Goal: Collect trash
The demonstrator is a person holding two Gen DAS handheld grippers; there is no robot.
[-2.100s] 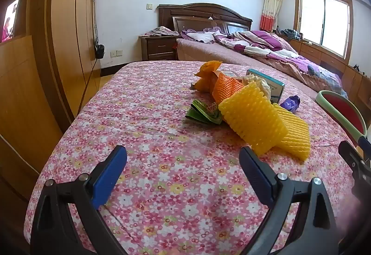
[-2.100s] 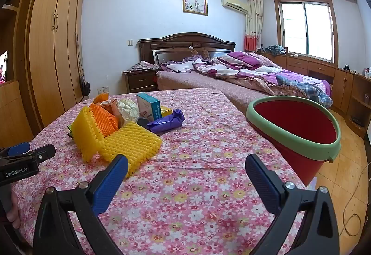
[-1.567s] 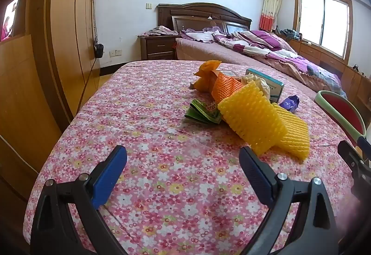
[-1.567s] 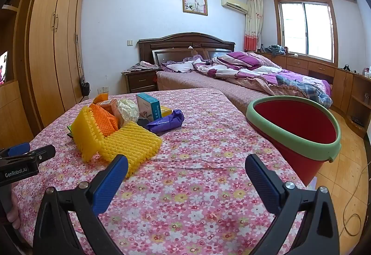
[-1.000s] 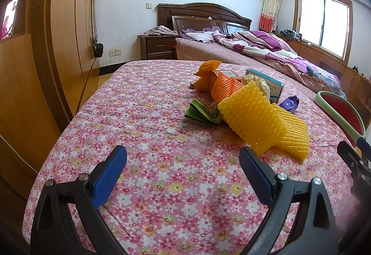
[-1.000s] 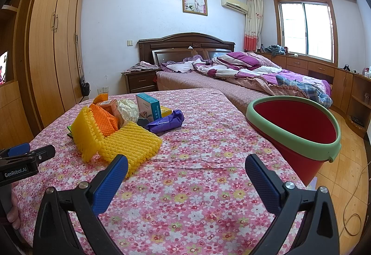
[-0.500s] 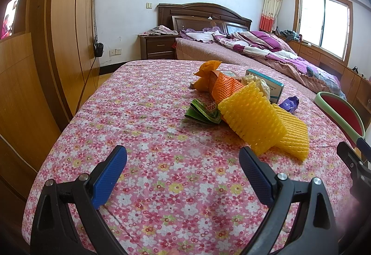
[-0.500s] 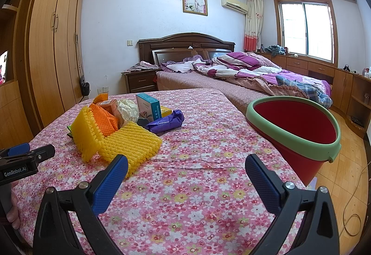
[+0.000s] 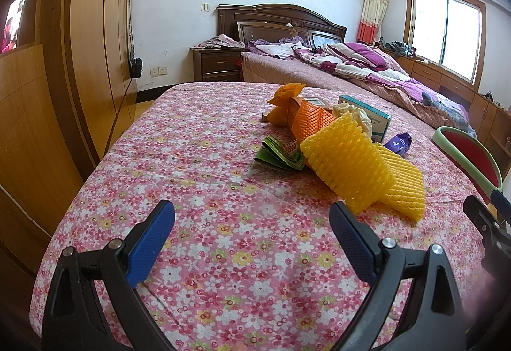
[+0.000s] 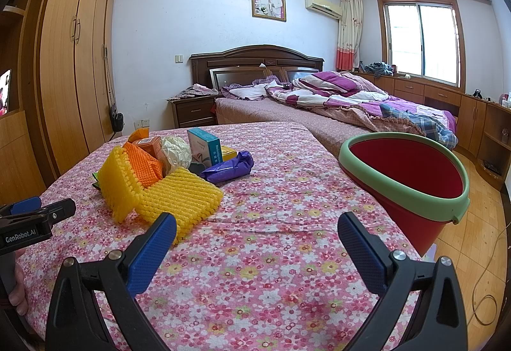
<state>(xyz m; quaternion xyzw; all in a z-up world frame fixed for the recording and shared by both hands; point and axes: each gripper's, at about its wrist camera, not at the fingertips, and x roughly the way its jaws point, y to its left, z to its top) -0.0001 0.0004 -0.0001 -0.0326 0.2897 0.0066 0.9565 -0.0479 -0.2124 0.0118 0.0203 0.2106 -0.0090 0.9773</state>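
Hovering wide open and empty, the left gripper and right gripper face a yellow foam fruit-net heap lying ahead on the floral-clothed table, near the red green-rimmed bucket.

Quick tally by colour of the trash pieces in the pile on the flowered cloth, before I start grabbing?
Yellow foam nets: 2
Orange pieces (foam net, wrapper, box): 3
Green wrapper: 1
Purple wrapper: 1
Teal box: 1
White wad: 1
Small yellow piece: 1
Total: 10 visible
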